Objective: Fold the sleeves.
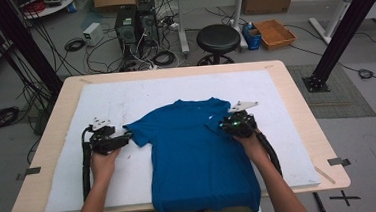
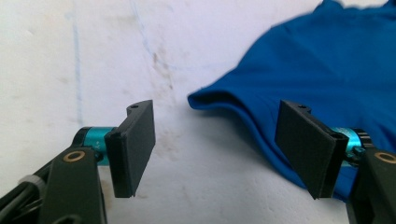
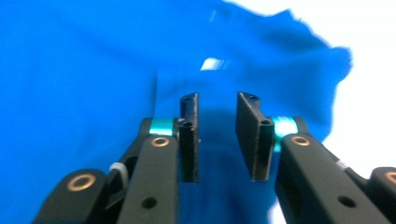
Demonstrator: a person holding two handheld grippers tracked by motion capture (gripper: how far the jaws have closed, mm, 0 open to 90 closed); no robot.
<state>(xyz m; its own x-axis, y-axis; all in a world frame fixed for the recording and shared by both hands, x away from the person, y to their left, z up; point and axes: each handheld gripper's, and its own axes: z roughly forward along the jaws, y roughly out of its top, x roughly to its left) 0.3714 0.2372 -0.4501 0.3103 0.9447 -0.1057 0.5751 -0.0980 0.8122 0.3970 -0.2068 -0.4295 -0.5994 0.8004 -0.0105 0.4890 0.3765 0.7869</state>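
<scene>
High view, nearest edge: two forearms enter from the bottom, each hand holding a two-jaw gripper over a white mat (image 1: pixel 106 187) that covers a light wooden table (image 1: pixel 47 131). A blue T-shirt (image 1: pixel 191 151) lies flat on the mat, front up, collar toward the far side and hem hanging just over the near table edge.

Left gripper (image 1: pixel 114 140): it sits beside the shirt's left sleeve, just off the fabric. In the left gripper view its jaws stand wide apart and released, with bare mat between them; the sleeve's edge (image 2: pixel 219 100) lies ahead and runs behind the right-hand jaw. No pad presses on cloth.

Right gripper (image 1: pixel 233 124): it rests over the shirt's right shoulder area, a green light glowing on its body. In the right gripper view the jaws stand a narrow gap apart above blurred blue fabric (image 3: pixel 93 70); nothing is pinched between the pads, so the tool is released.

Beyond the table: a black round stool (image 1: pixel 217 38), computer towers (image 1: pixel 135 22) with tangled cables on the grey floor, and an orange-brown tray (image 1: pixel 274 33).
</scene>
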